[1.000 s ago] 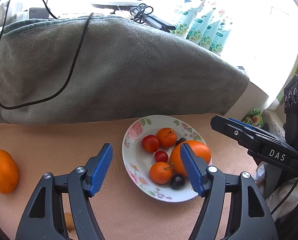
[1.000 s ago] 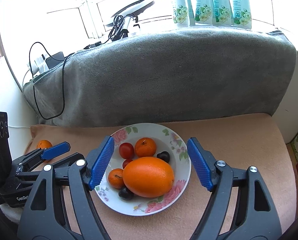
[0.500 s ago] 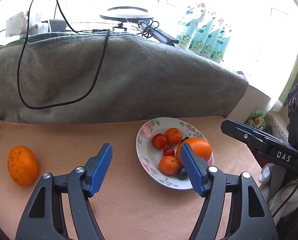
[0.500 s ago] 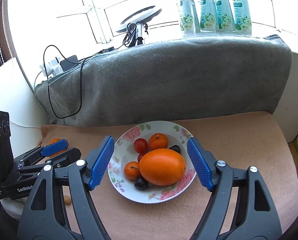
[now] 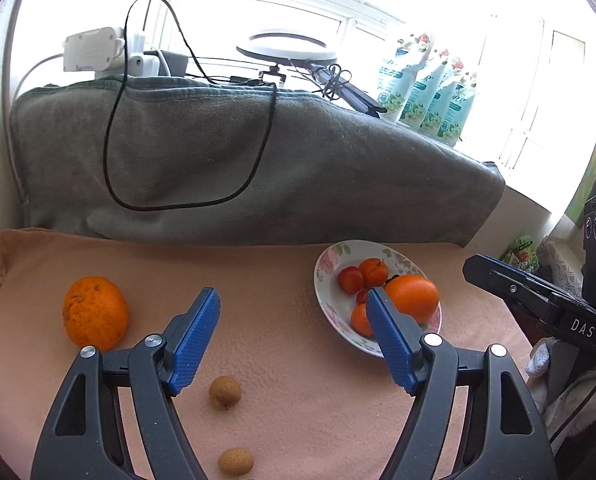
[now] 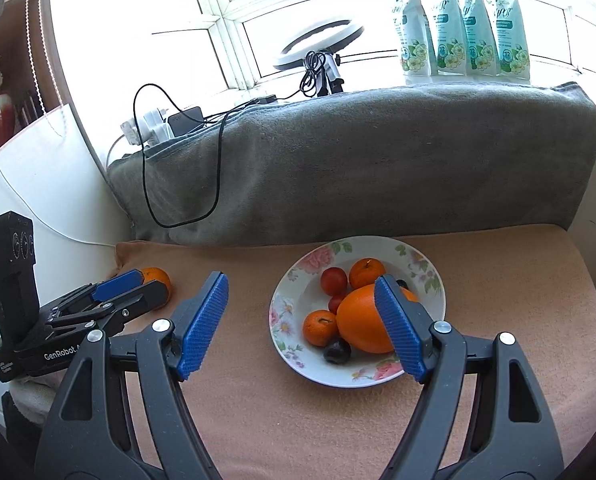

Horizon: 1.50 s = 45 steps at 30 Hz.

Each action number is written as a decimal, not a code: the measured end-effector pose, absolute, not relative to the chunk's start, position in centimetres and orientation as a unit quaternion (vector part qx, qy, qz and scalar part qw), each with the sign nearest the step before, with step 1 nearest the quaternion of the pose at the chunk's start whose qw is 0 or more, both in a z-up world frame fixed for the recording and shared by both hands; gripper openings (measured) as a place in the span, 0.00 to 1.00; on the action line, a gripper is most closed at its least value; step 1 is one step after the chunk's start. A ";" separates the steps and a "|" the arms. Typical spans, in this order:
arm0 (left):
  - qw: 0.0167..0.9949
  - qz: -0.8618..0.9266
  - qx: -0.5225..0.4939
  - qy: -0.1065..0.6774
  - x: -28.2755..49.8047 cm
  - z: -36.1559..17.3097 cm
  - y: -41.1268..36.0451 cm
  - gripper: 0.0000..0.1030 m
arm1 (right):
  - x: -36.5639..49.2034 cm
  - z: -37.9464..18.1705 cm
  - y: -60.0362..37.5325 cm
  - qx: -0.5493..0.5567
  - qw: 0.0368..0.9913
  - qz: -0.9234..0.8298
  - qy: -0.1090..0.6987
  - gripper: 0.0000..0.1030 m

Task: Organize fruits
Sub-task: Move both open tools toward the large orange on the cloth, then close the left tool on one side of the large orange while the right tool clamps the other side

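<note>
A floral plate (image 5: 326, 292) (image 6: 298, 360) on the peach cloth holds a large orange (image 6: 358, 324) (image 5: 412, 296), small tangerines (image 6: 320, 327), red plums (image 6: 334, 280) and a dark plum (image 6: 337, 352). A loose orange (image 5: 95, 312) (image 6: 157, 276) lies to the left on the cloth. Two small brown longans (image 5: 225, 391) (image 5: 235, 460) lie between my left gripper's fingers. My left gripper (image 5: 293, 340) is open and empty, between the loose orange and the plate. My right gripper (image 6: 302, 324) is open and empty, in front of the plate's left side.
A grey blanket (image 5: 257, 168) with a black cable (image 5: 109, 152) rises behind the cloth. Pouches (image 6: 462, 20), a ring light (image 6: 318, 40) and a power strip (image 5: 91, 54) sit on the windowsill. The cloth ends at a wall on the left (image 6: 37, 184).
Both grippers have pulled back and swung left. In the left wrist view the loose orange has moved toward centre and the longans have come into view. Both stay open.
</note>
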<state>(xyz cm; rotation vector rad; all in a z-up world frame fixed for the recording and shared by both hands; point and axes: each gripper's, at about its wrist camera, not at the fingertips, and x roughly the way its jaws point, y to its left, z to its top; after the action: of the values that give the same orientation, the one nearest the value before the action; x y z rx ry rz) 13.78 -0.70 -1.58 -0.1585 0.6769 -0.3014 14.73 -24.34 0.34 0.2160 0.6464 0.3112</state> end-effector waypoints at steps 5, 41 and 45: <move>0.934 -0.126 -0.085 0.324 12.4 -1.6 2.1 0.73 | 14.2 0.7 -23.2 0.096 0.931 0.172 0.307 0.84; 0.910 -0.050 -0.197 0.361 14.1 -9.4 15.0 0.73 | 24.2 -4.0 -7.1 0.093 0.836 0.313 0.440 0.99; 0.907 -0.058 -0.200 0.365 15.2 -9.8 15.1 0.73 | 25.6 -5.0 -5.4 0.122 0.815 0.326 0.463 0.99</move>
<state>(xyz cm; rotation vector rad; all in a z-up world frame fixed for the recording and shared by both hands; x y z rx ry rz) 15.16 15.05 -9.79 -0.4137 0.7540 -0.1194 25.57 -5.41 -5.03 0.2598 0.9866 0.6962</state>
